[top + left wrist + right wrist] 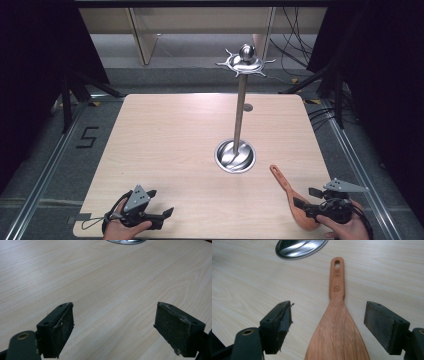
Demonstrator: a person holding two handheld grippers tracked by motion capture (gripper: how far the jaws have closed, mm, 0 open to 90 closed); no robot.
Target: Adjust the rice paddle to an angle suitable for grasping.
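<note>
1. Seen from above, a wooden spatula lies flat near the desk's front right corner, handle pointing up-left toward a steel stand, blade toward the person.
2. The right claw hovers at the blade end, its jaws spread wide on either side of the blade and touching neither edge; it grips nothing.
3. The right gripper view adds detail the high view lacks: a hanging hole at the handle's tip, small stamped marks below it, and bare wood grain between blade and each pad.
4. That same view catches the rim of the stand's round base just beyond the handle tip, close but apart.
5. The left claw rests near the front left edge, jaws open and empty; the left gripper view shows bare desk between its pads.
6. The high view alone shows the stand's tall pole and its hooked crown.
7. Broad open desk stretches left of the stand and between the two hands.
</note>
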